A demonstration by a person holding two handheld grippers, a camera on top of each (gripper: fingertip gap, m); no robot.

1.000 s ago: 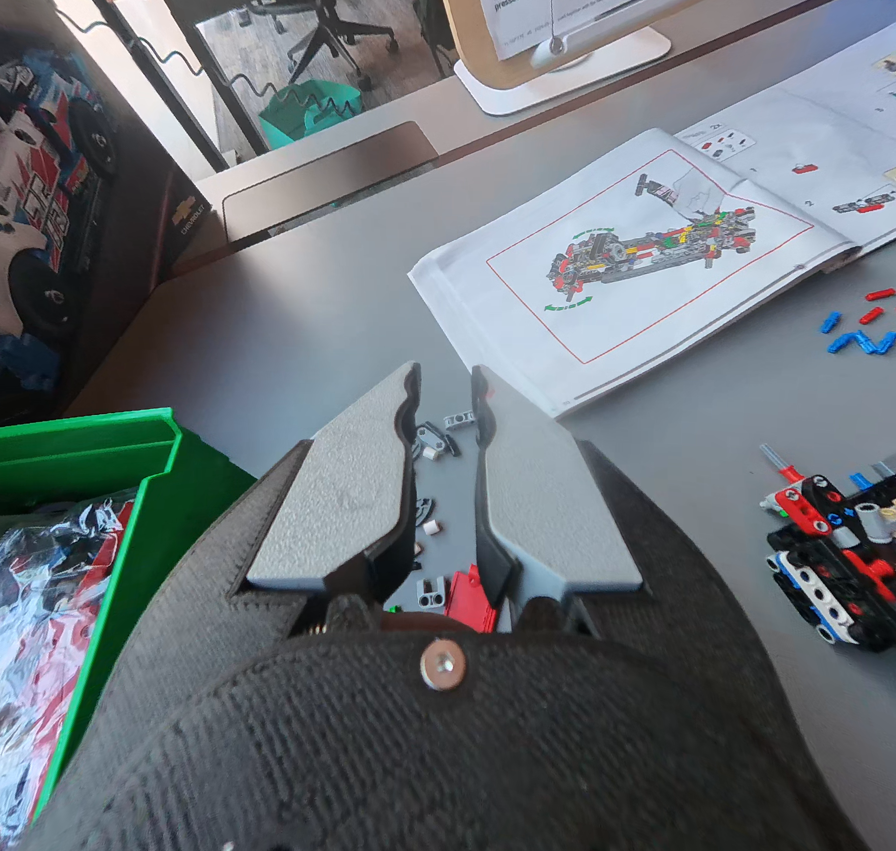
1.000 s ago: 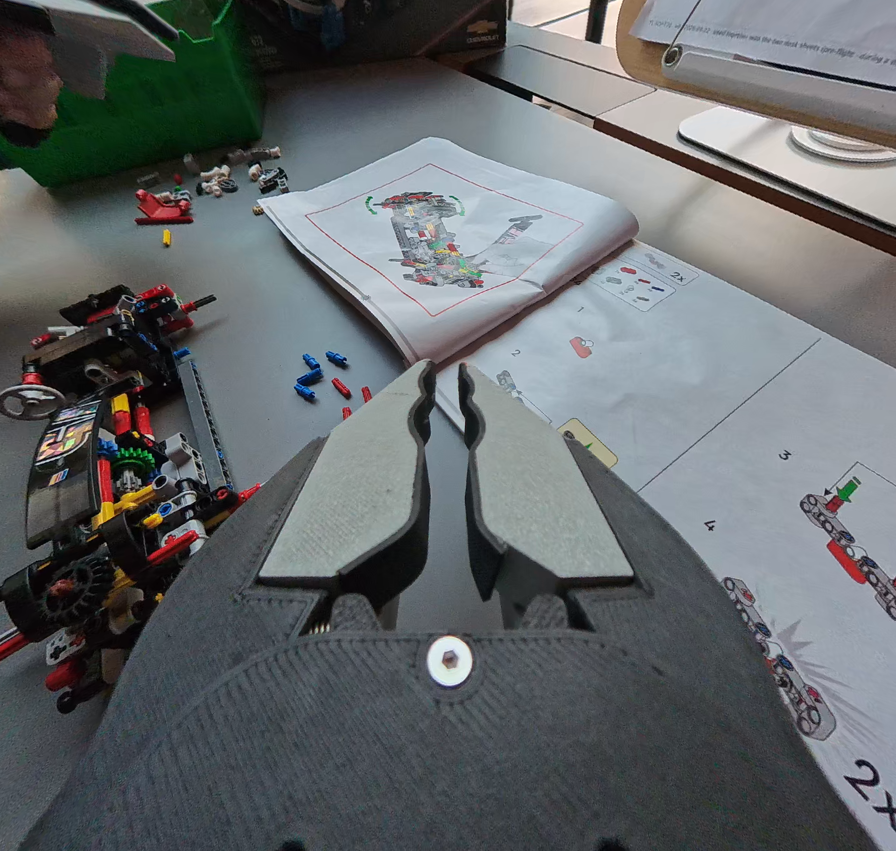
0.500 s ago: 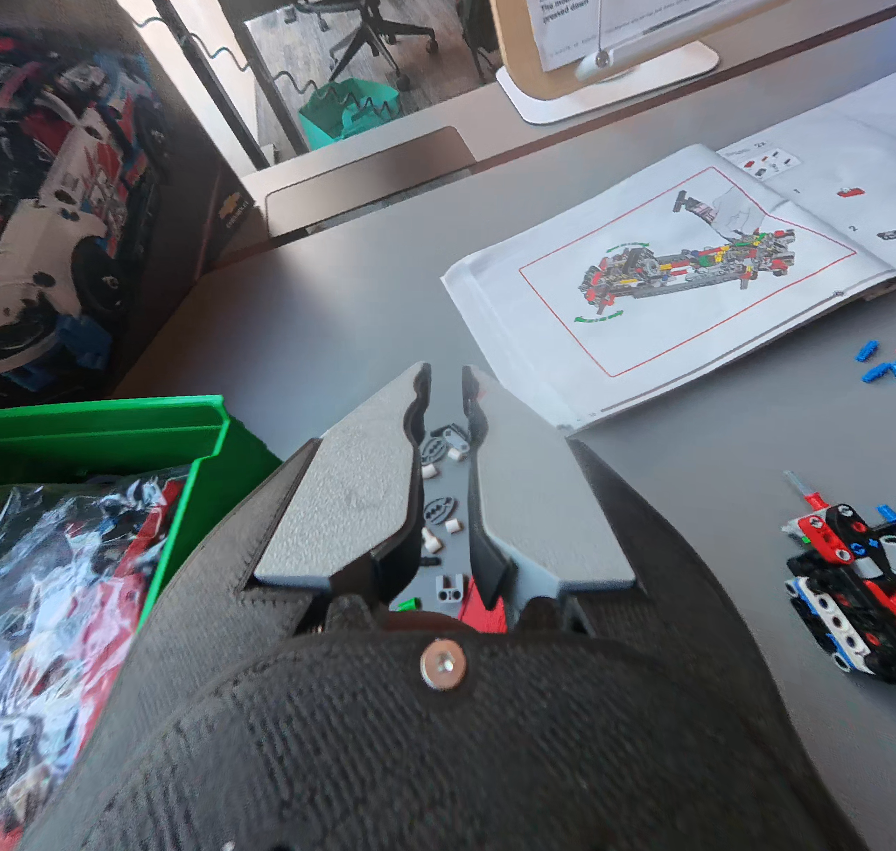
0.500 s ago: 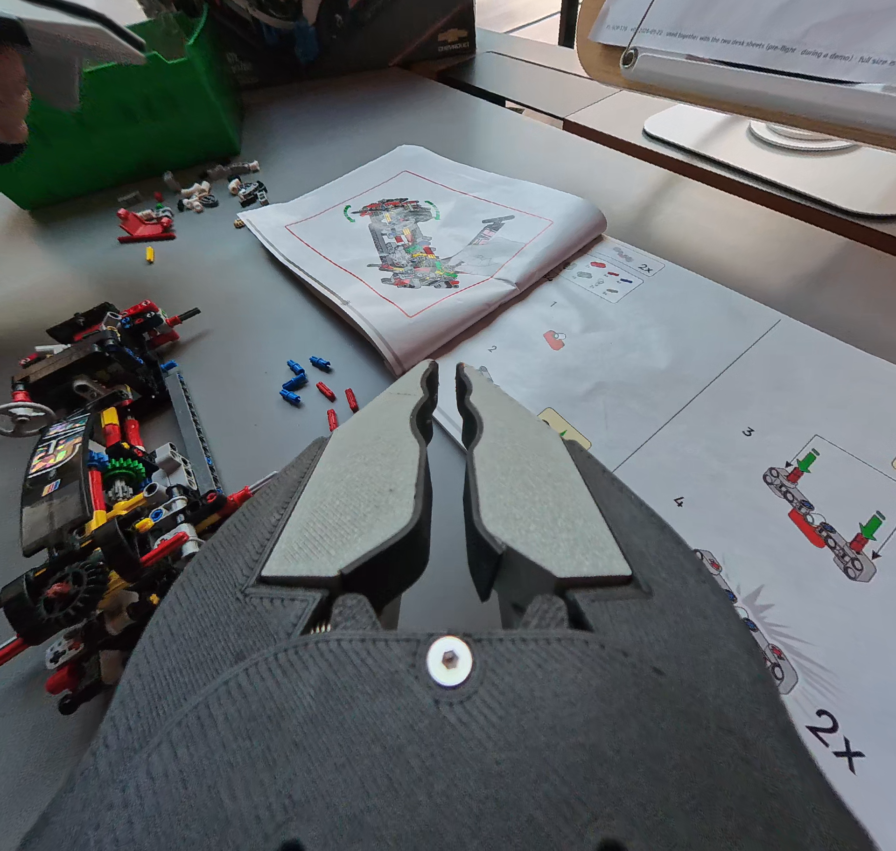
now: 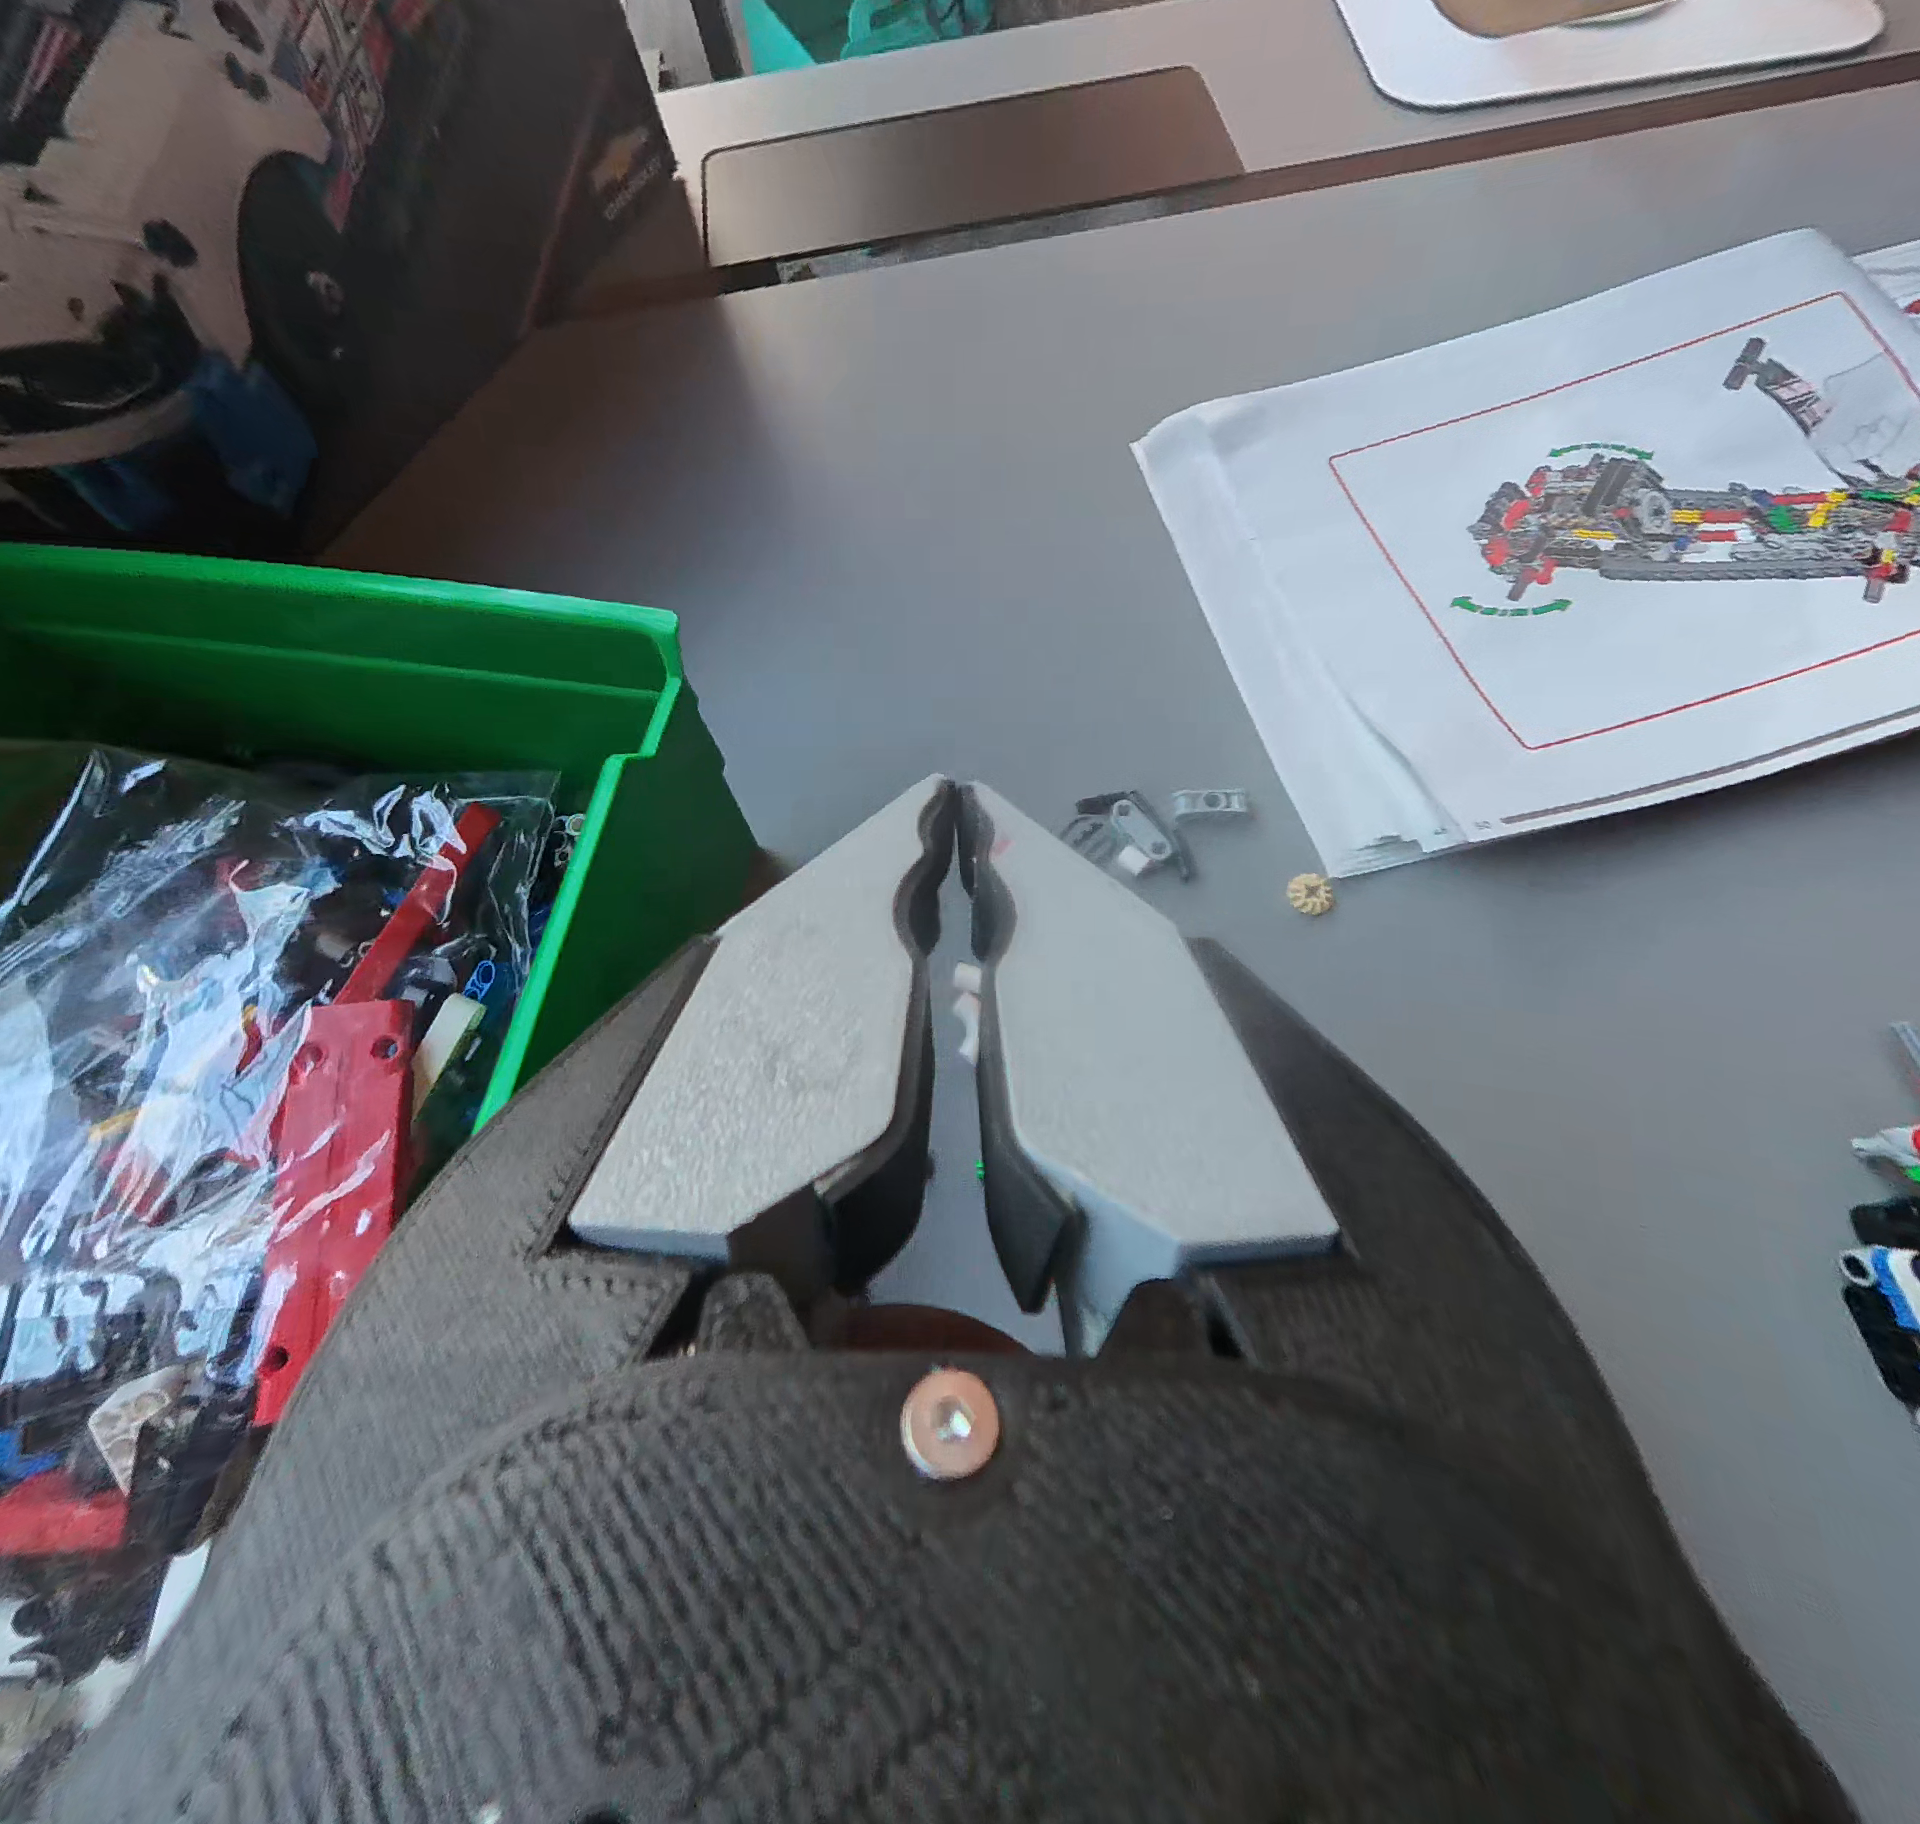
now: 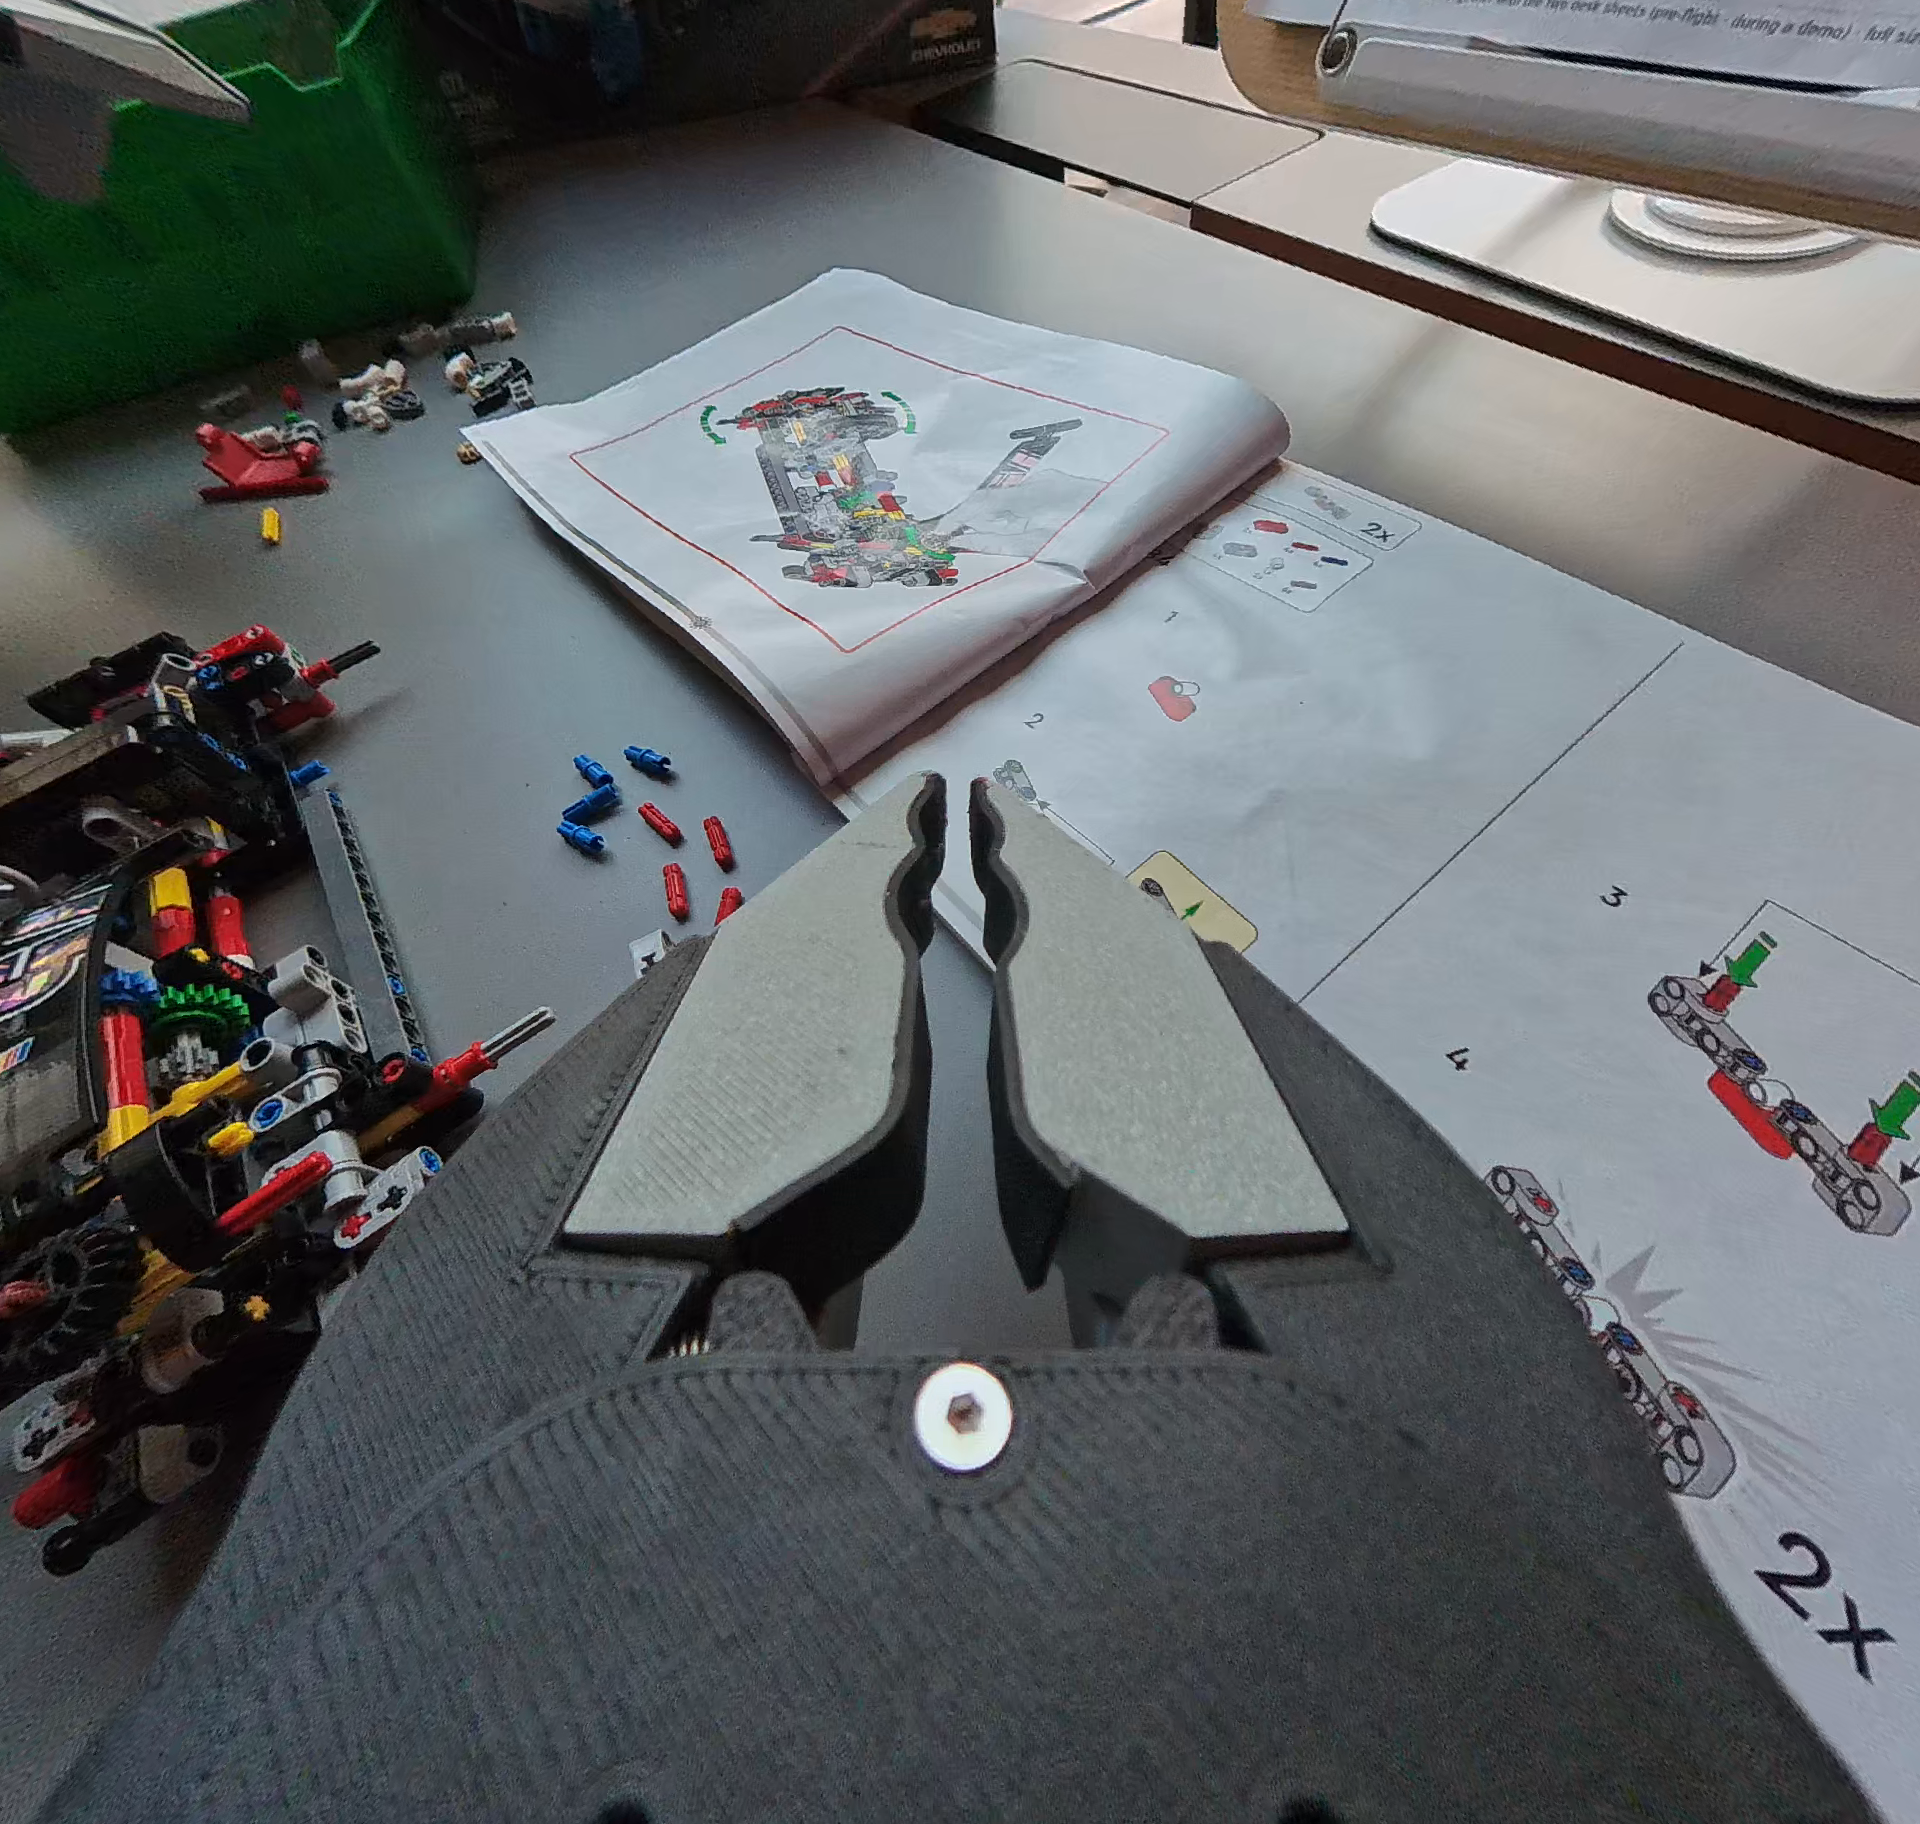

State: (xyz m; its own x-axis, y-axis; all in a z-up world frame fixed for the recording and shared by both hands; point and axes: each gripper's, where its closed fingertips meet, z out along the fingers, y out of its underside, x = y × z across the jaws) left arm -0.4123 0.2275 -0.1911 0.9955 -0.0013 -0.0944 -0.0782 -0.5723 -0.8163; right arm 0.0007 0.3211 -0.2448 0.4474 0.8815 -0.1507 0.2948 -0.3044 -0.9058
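Observation:
My left gripper is shut with its tips touching and nothing between them. It hovers over the grey table beside the green bin. Small loose grey pieces and a tan gear lie just to its right. It also shows at the far top left of the right wrist view. My right gripper is shut to a thin slit and empty, above the edge of the open instruction sheet. Blue pins and red pins lie to its left.
A bag of parts fills the green bin. A folded instruction booklet lies mid-table. A partly built model car sits at the left in the right wrist view. A printed box and a monitor stand are at the back. My hands' fingertips stand some 45 cm from each other. My left gripper's tips are some 12 cm from the tan gear.
My left gripper's jaws closed on air as it swung left toward the green bin. My right gripper's jaws narrowed to a slit and it barely moved.

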